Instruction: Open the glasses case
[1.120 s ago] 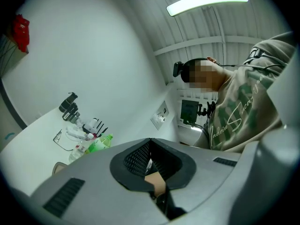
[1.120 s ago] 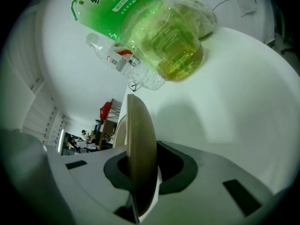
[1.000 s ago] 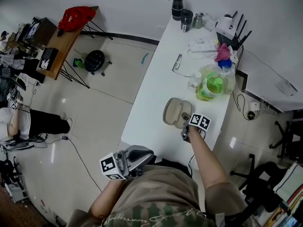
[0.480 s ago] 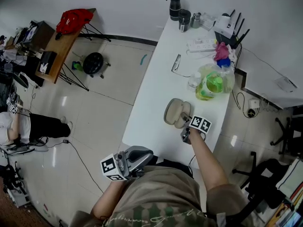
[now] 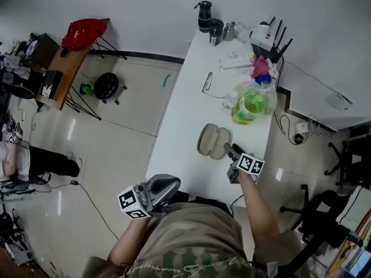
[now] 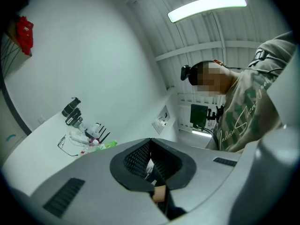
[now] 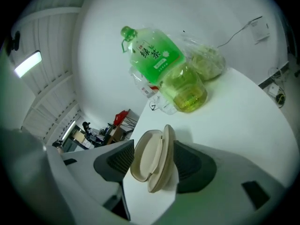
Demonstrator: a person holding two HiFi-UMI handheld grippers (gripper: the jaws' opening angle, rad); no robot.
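Glasses case (image 5: 213, 142) lying open on the near end of the white table (image 5: 188, 106).
The right gripper (image 5: 231, 151) has just been spreading its jaws, with the case between them but unpressed. The left gripper (image 5: 173, 184) is clenched empty, off the table's near edge.

One glasses case (image 5: 212, 142), one green bottle (image 7: 157, 55), one router (image 5: 265, 37)

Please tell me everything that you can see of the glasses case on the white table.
The glasses case is a beige oval clamshell, smooth and hard-looking. It lies wide open on the white table, near the person's end, two halves joined at a hinge, inside seemingly empty. The right hand-held gripper is close beside it; its jaws have just been opening, and the case shows between them, but the pads do not press it.
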